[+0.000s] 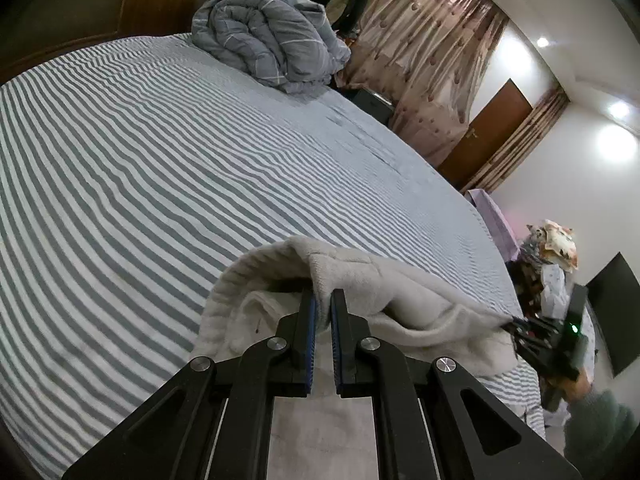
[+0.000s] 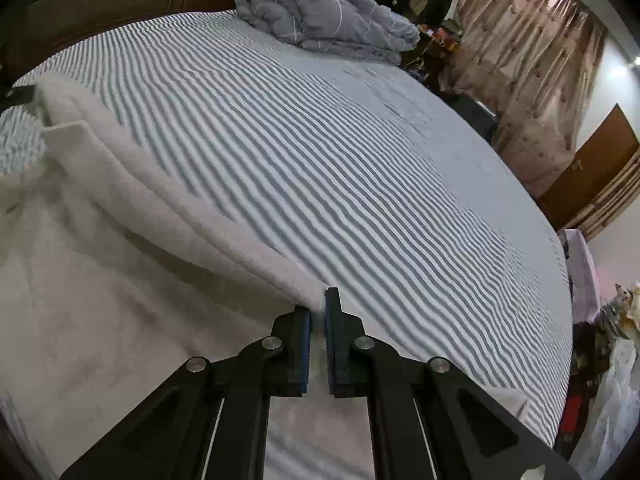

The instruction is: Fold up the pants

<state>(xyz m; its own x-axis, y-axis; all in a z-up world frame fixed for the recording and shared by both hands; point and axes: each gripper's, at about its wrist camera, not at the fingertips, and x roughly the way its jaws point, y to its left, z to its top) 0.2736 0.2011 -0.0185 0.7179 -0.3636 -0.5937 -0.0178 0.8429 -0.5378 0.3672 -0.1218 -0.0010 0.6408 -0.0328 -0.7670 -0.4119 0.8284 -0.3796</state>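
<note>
pants (image 2: 120,248) on bed (image 2: 360,160) near edge, rolled duvet (image 2: 320,12) at far end

I count one pair of white pants (image 2: 120,264), two tongs (image 1: 324,300) (image 2: 318,300), one striped bed (image 1: 160,160), and one rolled grey duvet (image 1: 268,36) at upper centre.

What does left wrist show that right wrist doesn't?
Left wrist only: the right gripper from outside, at the far end of the lifted edge, and a dark screen on the wall.

Right wrist only: the white pants spread wide over the bed, with the edge running off to the left gripper at the frame border.

Both: the striped sheet, the rolled grey duvet at the head of the bed, the curtains, and each camera's own jaws nearly closed on white fabric.
</note>
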